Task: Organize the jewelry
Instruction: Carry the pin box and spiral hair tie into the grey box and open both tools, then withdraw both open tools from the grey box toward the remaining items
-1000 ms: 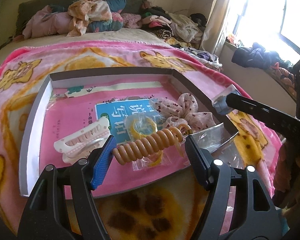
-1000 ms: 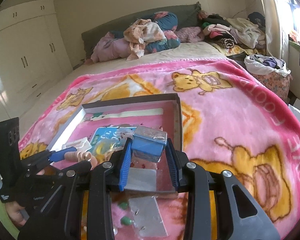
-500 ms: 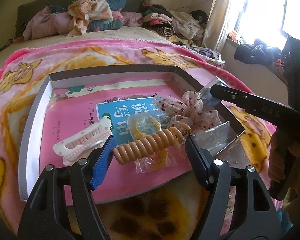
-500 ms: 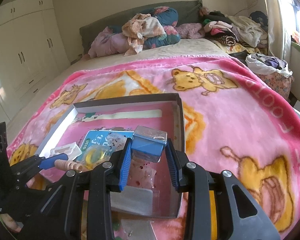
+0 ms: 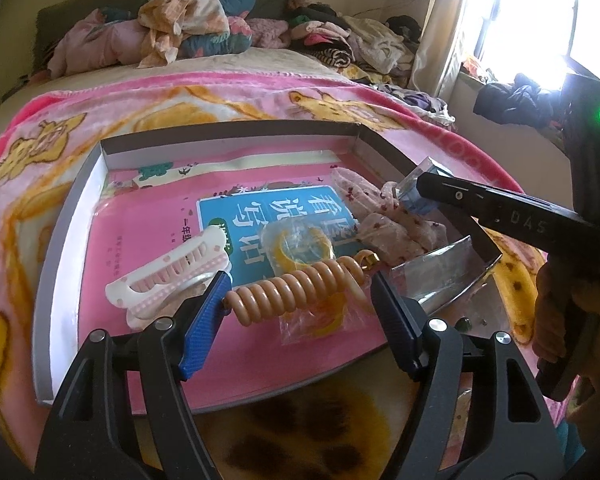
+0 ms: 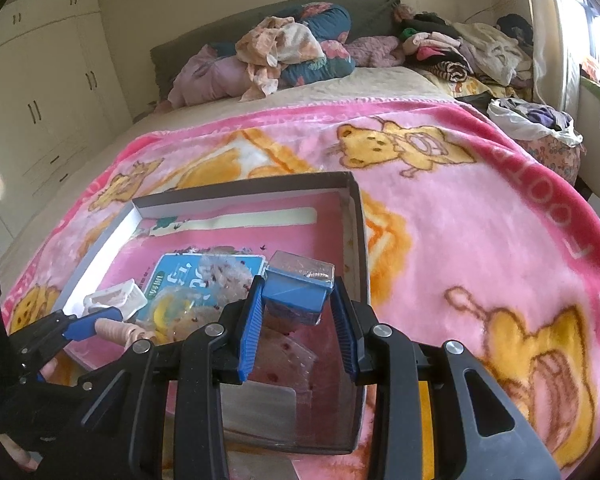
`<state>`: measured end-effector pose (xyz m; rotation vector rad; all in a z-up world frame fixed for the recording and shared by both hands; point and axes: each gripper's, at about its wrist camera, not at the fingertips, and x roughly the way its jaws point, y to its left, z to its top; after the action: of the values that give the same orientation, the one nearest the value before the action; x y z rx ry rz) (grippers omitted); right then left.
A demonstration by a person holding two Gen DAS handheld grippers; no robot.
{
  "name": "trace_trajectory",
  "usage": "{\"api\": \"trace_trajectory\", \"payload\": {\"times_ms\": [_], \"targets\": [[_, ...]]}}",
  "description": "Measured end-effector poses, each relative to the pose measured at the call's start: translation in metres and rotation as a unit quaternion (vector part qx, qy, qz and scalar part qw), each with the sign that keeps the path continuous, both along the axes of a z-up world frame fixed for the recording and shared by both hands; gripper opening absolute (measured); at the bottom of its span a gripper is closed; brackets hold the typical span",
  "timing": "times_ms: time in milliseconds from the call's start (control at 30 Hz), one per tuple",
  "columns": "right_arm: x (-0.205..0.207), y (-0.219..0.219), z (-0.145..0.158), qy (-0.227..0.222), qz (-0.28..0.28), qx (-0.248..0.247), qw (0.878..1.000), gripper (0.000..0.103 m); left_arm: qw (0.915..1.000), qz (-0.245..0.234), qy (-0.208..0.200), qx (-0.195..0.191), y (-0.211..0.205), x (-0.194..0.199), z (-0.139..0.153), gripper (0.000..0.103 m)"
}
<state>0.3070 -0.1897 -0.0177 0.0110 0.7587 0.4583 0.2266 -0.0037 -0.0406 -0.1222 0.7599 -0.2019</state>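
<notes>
A shallow grey tray lined with a pink book lies on the bed. My left gripper is shut on an orange spiral hair tie and holds it over the tray's near edge. My right gripper is shut on a small blue box with a clear lid, held above the tray's right side; the box also shows in the left wrist view. In the tray lie a white hair claw, a yellow ring in a clear bag and a pink dotted scrunchie.
A silver foil pouch leans at the tray's right near corner. The pink bear blanket covers the bed. Piled clothes and pillows lie at the headboard. A window ledge stands to the right, white wardrobes to the left.
My right gripper has carried the blue box forward, from the tray's near corner to above its right side. My left gripper has stayed in place with the hair tie.
</notes>
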Motion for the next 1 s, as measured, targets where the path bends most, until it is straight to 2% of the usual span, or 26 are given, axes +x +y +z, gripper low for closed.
{"api": "trace_trajectory", "payload": {"times_ms": [200, 400, 500, 533, 900, 1000], "targets": [[-0.002, -0.001, -0.002, 0.004, -0.004, 0.001, 1.0, 0.034, 1.0, 0.001, 0.0, 0.001, 0.0, 0.0, 0.0, 0.063], [-0.007, -0.005, 0.0, -0.005, -0.006, 0.007, 1.0, 0.048, 1.0, 0.001, 0.0, 0.001, 0.0, 0.0, 0.0, 0.063], [-0.012, -0.009, 0.003, -0.012, -0.008, 0.011, 1.0, 0.052, 1.0, 0.001, 0.0, 0.002, 0.0, 0.0, 0.0, 0.063], [-0.014, -0.01, 0.004, -0.015, -0.011, 0.012, 1.0, 0.057, 1.0, 0.002, -0.001, 0.002, 0.0, 0.0, 0.0, 0.064], [-0.036, -0.03, 0.019, -0.041, -0.032, 0.031, 0.998, 0.079, 0.9999, 0.008, -0.014, 0.003, 0.0, -0.009, 0.009, 0.081], [-0.041, -0.034, 0.019, -0.044, -0.034, 0.03, 0.998, 0.08, 0.9998, 0.012, -0.018, 0.004, -0.001, -0.013, 0.012, 0.086]]}}
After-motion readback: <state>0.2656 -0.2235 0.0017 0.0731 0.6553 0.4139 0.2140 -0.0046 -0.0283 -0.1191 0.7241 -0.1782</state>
